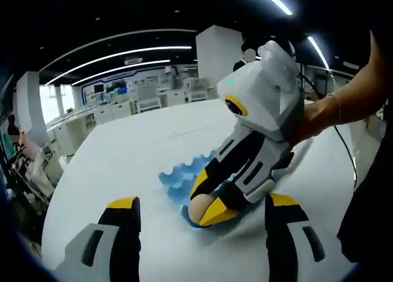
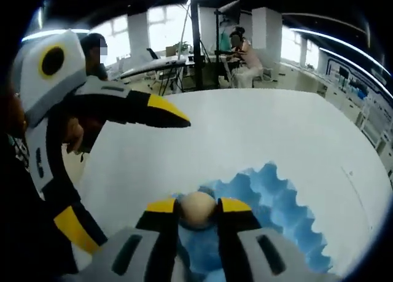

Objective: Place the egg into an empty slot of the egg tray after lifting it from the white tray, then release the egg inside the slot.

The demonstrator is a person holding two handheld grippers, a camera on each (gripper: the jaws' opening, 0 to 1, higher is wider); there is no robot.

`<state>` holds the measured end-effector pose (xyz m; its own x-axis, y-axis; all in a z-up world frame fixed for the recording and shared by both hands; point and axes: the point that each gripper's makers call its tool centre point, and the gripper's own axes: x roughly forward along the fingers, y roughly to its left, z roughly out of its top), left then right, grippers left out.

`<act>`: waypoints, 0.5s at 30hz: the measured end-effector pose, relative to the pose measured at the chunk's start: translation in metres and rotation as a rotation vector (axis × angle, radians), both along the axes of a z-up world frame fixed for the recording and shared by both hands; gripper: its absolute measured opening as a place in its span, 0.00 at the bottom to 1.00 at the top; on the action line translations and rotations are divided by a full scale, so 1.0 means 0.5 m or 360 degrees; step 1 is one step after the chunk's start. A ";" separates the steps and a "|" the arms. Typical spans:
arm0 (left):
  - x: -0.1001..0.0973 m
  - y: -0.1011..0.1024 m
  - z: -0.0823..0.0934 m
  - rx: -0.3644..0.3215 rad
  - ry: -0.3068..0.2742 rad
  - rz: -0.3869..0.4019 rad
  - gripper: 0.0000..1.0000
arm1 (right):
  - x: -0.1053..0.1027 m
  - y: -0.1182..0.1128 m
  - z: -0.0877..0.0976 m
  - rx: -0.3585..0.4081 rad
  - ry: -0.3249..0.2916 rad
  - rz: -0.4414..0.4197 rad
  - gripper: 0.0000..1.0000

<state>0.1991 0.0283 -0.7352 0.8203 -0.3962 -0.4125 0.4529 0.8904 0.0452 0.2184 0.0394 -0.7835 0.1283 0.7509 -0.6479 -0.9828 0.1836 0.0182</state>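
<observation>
One egg (image 2: 198, 208) sits pinched between the yellow-tipped jaws of the right gripper (image 2: 198, 209), low over the near edge of the blue egg tray (image 2: 279, 199) on the white table (image 2: 258, 128). In the left gripper view the same clamp shows from the far side: the right gripper (image 1: 207, 209) slants down steeply, its tips at the tray (image 1: 181, 180) with the egg (image 1: 199, 207) between them, and a person's hand (image 1: 313, 119) grips its white body from behind, wrist bent, a bracelet on the forearm.

Judging by this, the step in hand is the lowering into a slot. To do it well, centre the egg over one cup rather than a ridge, bring it straight down until the cup bears it, then part the jaws gently and only slightly, so neither tip drags the shell sideways; lift clear vertically afterward. Whether the slot beneath is free cannot be told, since the jaws hide it.

The left gripper (image 1: 199, 223) hangs back from the tray, jaws spread wide and holding nothing, pointing across the table toward the work
</observation>
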 end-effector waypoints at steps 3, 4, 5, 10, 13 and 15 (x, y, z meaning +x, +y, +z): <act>0.000 -0.001 0.000 0.0004 -0.0006 -0.0008 0.84 | -0.001 -0.001 -0.002 -0.0031 -0.0020 0.0036 0.24; 0.000 0.000 0.000 0.0007 -0.0005 -0.0009 0.84 | -0.003 0.000 -0.002 -0.0047 -0.0027 0.0057 0.24; 0.000 0.000 -0.001 0.0010 -0.0004 -0.0010 0.84 | -0.004 0.001 -0.003 -0.0056 -0.0029 0.0056 0.24; -0.003 -0.002 -0.004 0.0019 -0.0001 -0.0019 0.84 | -0.009 0.002 -0.007 -0.0106 -0.0067 0.0114 0.25; -0.006 -0.003 -0.005 0.0033 0.0002 -0.0019 0.84 | -0.009 0.000 -0.008 -0.0113 -0.0069 0.0120 0.25; -0.007 -0.004 -0.005 0.0033 -0.0002 -0.0018 0.84 | -0.009 0.000 -0.008 -0.0114 -0.0072 0.0118 0.25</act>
